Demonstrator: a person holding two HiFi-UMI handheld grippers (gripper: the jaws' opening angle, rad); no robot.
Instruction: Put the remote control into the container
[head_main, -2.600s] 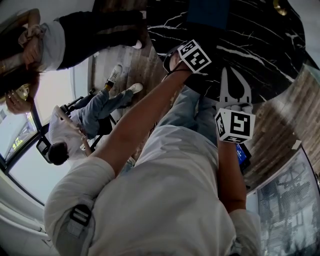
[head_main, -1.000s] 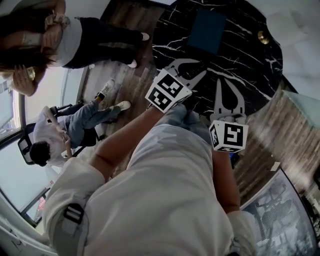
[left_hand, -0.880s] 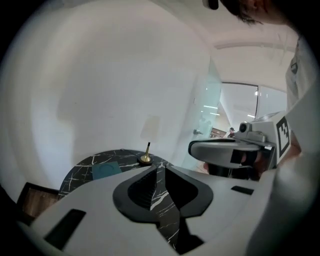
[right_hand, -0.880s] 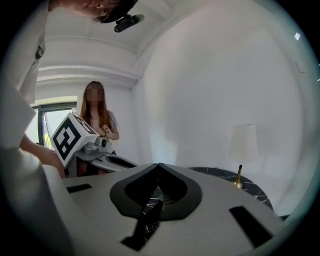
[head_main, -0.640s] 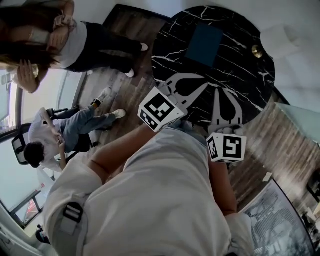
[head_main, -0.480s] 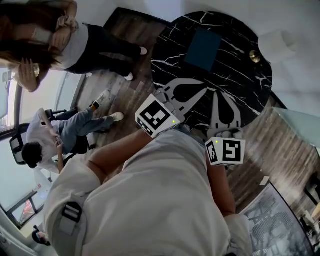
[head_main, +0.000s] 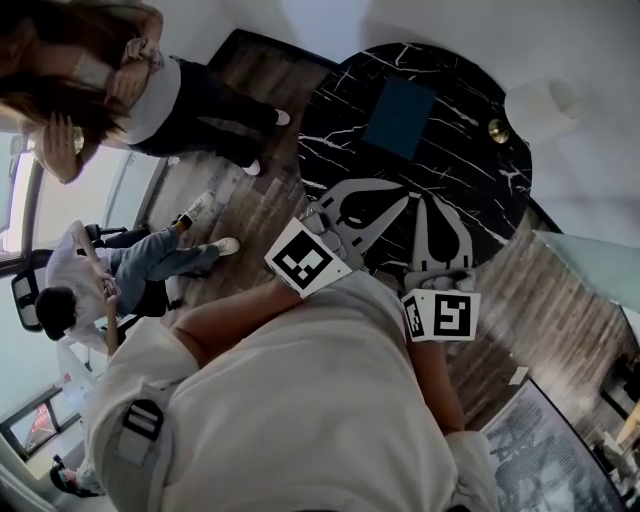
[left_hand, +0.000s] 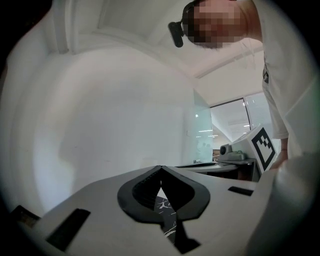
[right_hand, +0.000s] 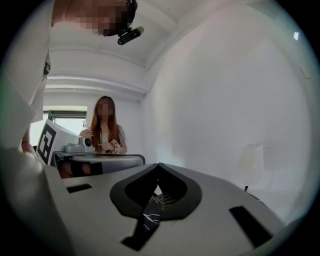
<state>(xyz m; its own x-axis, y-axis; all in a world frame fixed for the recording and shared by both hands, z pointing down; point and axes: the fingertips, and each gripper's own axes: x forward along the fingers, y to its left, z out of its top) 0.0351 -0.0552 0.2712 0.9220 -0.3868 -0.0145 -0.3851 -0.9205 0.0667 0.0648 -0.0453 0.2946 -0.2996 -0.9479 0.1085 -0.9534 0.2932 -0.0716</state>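
A round black marble table (head_main: 470, 190) fills the upper middle of the head view. A flat dark blue rectangular thing (head_main: 400, 118) lies on its far half. I cannot make out a remote control in any view. My left gripper (head_main: 405, 191) and right gripper (head_main: 437, 198) hover side by side over the table's near edge. Both are shut with nothing between the fingers. In the left gripper view the left gripper (left_hand: 161, 170) has its tips touching over the marble. In the right gripper view the right gripper (right_hand: 159, 166) does the same.
A small brass round object (head_main: 497, 130) sits near the table's right rim. A white cylinder (head_main: 545, 100) stands beyond it by the wall. People (head_main: 150, 85) stand and sit on the wood floor (head_main: 245, 205) at the left. A glass panel (head_main: 590, 270) is at the right.
Both grippers have drawn back toward my body, from over the table's middle to its near edge. More of the table now shows beyond them. Both jaws stay shut.
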